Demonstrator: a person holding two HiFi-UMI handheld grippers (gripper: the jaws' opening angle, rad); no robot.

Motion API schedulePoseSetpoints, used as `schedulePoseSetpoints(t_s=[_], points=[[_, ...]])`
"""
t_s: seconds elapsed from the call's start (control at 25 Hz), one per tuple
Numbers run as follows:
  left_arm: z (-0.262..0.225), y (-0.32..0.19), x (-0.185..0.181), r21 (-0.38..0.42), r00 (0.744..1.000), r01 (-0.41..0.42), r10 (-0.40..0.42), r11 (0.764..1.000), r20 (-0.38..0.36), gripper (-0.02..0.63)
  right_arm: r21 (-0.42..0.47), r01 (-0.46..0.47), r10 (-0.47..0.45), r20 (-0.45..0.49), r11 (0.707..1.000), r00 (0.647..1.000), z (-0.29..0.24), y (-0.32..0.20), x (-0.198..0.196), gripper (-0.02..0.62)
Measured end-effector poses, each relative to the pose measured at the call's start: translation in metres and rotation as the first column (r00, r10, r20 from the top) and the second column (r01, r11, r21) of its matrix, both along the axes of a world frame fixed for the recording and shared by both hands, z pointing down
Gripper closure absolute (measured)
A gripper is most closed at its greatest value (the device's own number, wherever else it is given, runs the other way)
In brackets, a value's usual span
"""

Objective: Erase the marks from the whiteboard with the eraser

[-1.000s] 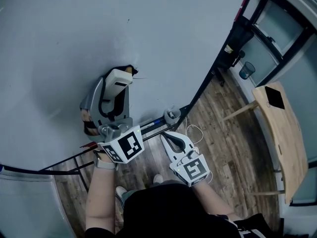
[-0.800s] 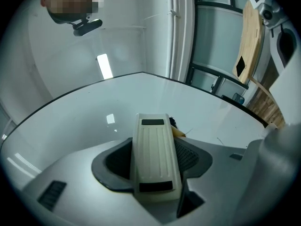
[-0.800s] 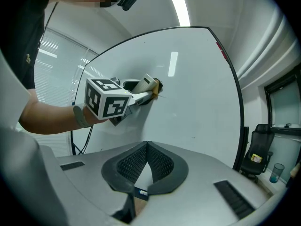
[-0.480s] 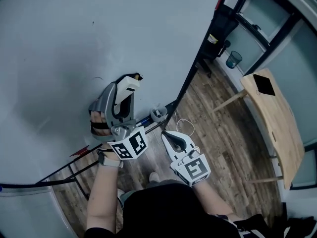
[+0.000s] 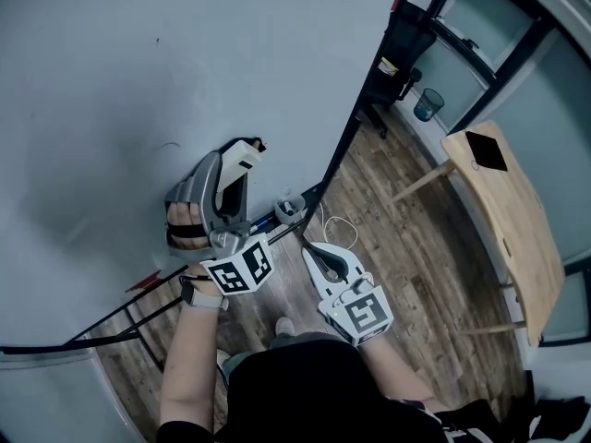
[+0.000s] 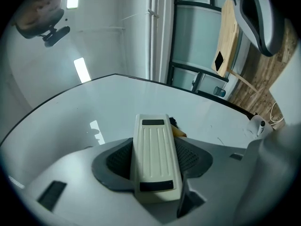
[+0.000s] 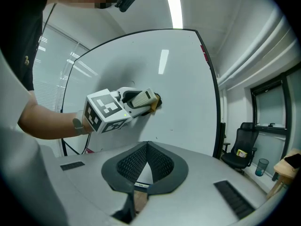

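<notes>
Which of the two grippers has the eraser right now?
The left gripper: its jaws clamp the cream eraser against the whiteboard. The right gripper is shut, empty, off the board.

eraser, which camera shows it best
The left gripper view: the eraser fills the middle, ribbed back up, clamped in the left gripper against the whiteboard. The head view shows it small, from above, partly behind the gripper. The right gripper view shows it small and side on, at the board.
</notes>
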State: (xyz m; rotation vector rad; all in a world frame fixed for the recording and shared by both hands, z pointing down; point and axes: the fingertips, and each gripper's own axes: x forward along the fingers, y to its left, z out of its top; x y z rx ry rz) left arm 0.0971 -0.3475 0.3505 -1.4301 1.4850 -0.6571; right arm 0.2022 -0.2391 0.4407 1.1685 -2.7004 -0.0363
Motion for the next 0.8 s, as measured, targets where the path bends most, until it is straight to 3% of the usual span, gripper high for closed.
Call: schedulePoseSetpoints(t_s=[0.36,0.48,0.6,0.8], points=[[-0.077,0.036,-0.063,0.089,0.986,0.053,-0.038,0.995,-0.16,0.342,0.01,0.054,-0.054,-0.003,0.999,0.999,-0.016,0.001,-0.035,0.569],[-0.094,0.051,-0.087,0.104,0.976,0.07,-0.047,0.992,-0.211,0.342,0.033,0.114,-0.114,0.009,0.993,0.993,-0.023,0.007,-0.056,0.569],[-0.107,0.067,-0.111,0.123,0.962,0.095,-0.059,0.988,-0.267,0.342,0.06,0.187,-0.189,0.017,0.98,0.982,-0.028,0.018,-0.076,0.569],[-0.117,0.096,-0.153,0.129,0.926,0.147,-0.09,0.981,-0.368,0.342,0.061,0.231,-0.232,0.017,0.971,0.973,-0.031,0.027,-0.098,0.569]])
